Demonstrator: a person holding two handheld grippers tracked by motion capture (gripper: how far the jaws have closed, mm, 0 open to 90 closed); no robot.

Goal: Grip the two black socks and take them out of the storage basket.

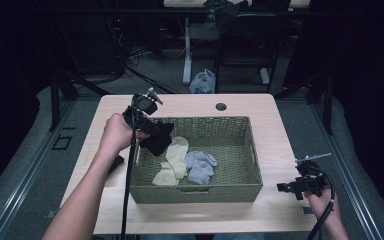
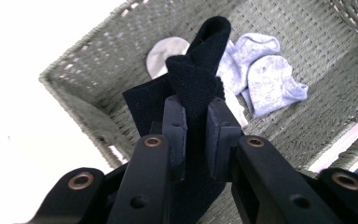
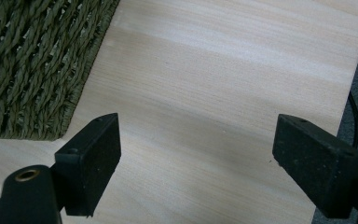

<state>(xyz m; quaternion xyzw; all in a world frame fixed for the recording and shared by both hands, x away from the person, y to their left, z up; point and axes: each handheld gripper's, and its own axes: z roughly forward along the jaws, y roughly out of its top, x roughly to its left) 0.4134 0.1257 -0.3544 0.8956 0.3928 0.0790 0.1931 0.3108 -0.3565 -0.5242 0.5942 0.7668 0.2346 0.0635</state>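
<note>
Black knit fabric, a dark sock [image 2: 193, 88], is pinched between the pads of the left tongs [image 2: 196, 135], which are clamped tight on its middle so that both ends droop. In the high view the left tongs [image 1: 147, 120] hold the sock [image 1: 158, 140] just above the near-left corner of a green woven basket [image 1: 240, 192] that sits in the centre of a pale wooden worktop [image 1: 275, 150]. Inside the basket lie a cream sock [image 1: 174, 159] and a light blue-grey sock [image 1: 200, 166], side by side and touching. The person's left hand [image 1: 114, 135] reaches in from the lower left, forearm angled up across the worktop, wrist bent so the tongs point down and inward over the basket rim. The right tongs [image 1: 300, 186] rest low by the right edge of the worktop, apart from the basket; the right gripper view shows their jaws spread wide with nothing but bare wood [image 3: 214, 93] between them. To lift the sock out cleanly, I judge the grip should be kept firm, and the hanging ends should clear the wicker rim before the hand moves sideways, since loose knit could snag on the weave. The other hand can wait where it is.
</note>
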